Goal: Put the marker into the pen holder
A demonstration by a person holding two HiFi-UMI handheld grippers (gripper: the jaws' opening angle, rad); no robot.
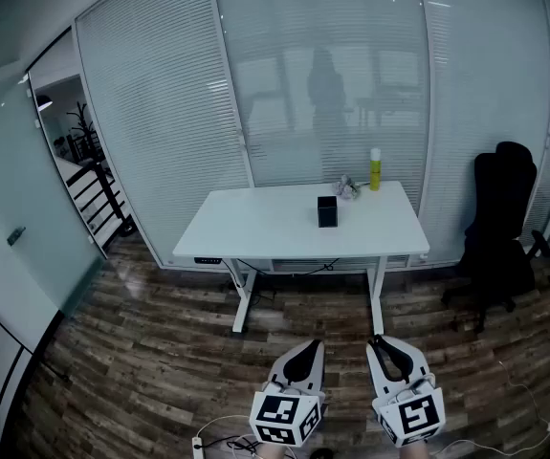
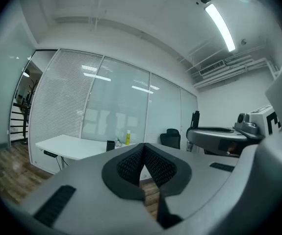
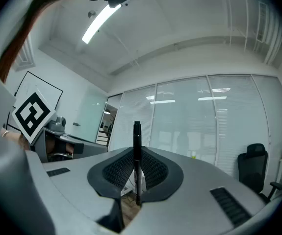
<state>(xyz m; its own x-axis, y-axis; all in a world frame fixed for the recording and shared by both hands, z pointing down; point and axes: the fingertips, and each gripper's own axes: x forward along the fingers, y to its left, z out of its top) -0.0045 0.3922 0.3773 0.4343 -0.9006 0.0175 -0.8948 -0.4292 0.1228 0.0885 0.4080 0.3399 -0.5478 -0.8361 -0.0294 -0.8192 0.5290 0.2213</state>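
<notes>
Carrying stage: the right tool [image 3: 137, 153] is clamped on the upright marker [image 3: 137, 133], the left tool [image 2: 144, 153] closed and empty, and next must come a walk to the far counter [image 1: 255, 224] and its pen holder [image 1: 327, 211].

Black marker [image 3: 137, 143]; black pen holder [image 1: 327, 211]; white desk [image 1: 255, 220]; yellow bottle [image 1: 375, 170].

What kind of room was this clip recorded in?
Most likely an office: glass partition walls with blinds run behind a white desk, a black office chair stands beside it, and a strip light is mounted at the ceiling.
</notes>
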